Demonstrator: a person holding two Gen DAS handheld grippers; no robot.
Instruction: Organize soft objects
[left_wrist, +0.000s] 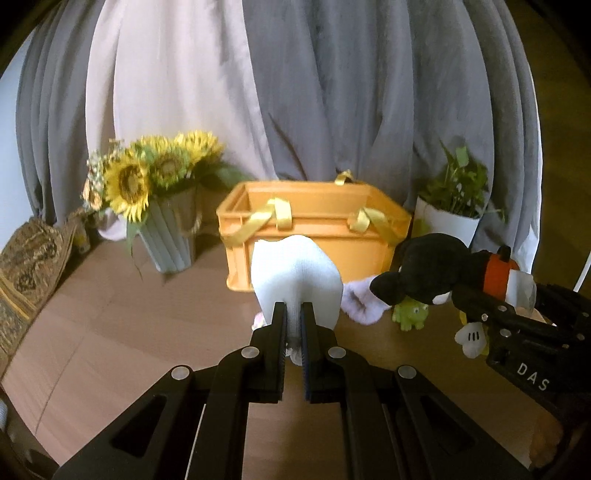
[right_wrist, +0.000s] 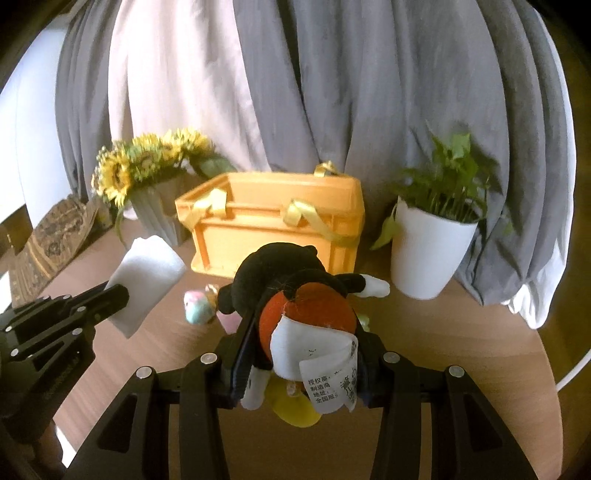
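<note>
1. The left gripper's (left_wrist: 293, 317) fingers (left_wrist: 279, 321) were pinched tight on the lower fold of a white cloth (left_wrist: 295, 273), which stood up above the tips, clear of the bench (left_wrist: 110, 314).
2. The right gripper's (right_wrist: 301, 354) fingers (right_wrist: 245, 350) stood part-way apart but clamped on a black plush (right_wrist: 291, 280), one on each side of its red-orange body, with the head pointing forward past the tips, the legs hanging below, and a white label (right_wrist: 325, 380) curling over the near end.
3. Both loads were off the bench and short of the orange crate (left_wrist: 314, 236), which stood ahead of both grippers near the curtain (left_wrist: 332, 92).
4. I could not see into the crate from either view, so whether anything already lay inside was unclear.
5. By my reckoning the task was in its early or middle part: two soft things were in hand, neither yet in the crate.
6. More remained on the bench in front of the crate: a lilac fuzzy piece (left_wrist: 360, 299), a small green toy (left_wrist: 410, 314), and a pastel plush (right_wrist: 197, 306).
7. The sunflowers (left_wrist: 147, 173) and the potted plant (right_wrist: 432, 236) flanked the crate, and carrying either load in would call for clearing its front wall and the yellow ribbons (left_wrist: 273, 214) on the rim.
</note>
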